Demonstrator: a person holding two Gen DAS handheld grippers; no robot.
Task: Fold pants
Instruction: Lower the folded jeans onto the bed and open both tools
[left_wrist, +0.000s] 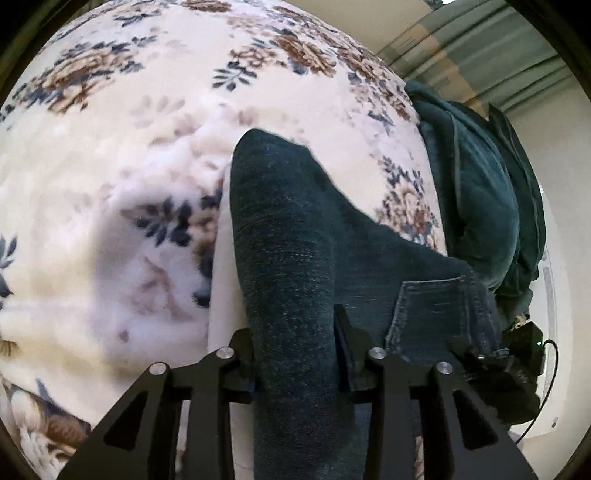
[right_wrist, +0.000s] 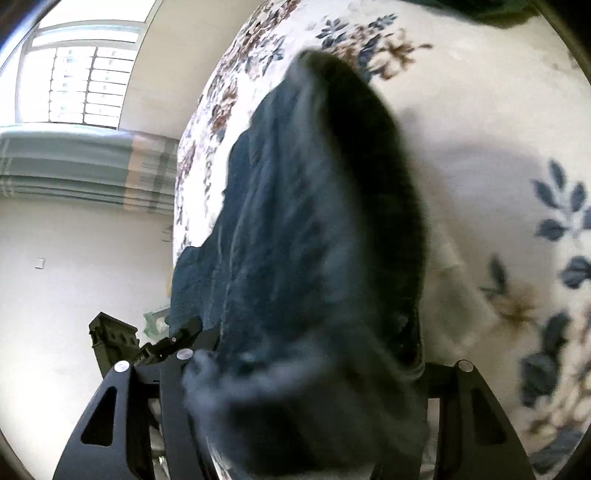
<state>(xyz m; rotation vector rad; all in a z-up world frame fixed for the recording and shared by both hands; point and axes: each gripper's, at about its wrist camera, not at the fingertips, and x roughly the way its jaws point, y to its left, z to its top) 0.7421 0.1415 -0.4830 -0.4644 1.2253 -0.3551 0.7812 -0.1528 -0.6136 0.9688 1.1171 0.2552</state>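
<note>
Left wrist view: the left claw (left_wrist: 295, 354) is clenched on a fold of the dark jeans (left_wrist: 288, 236), which rise off the floral blanket (left_wrist: 110, 147). More denim (left_wrist: 480, 192) lies heaped at the blanket's right edge.

Right wrist view: the right claw (right_wrist: 295, 376) grasps the jeans (right_wrist: 314, 221), blurred, draped over its fingers above the blanket (right_wrist: 498, 129). The left claw (right_wrist: 173, 343) shows at lower left.

The black two-finger left gripper (left_wrist: 295, 354) points forward, its jaws clamped on a fold of dark blue denim pants (left_wrist: 291, 236). The black two-finger right gripper (right_wrist: 314, 369) likewise grips the same cloth, blurred.
</note>
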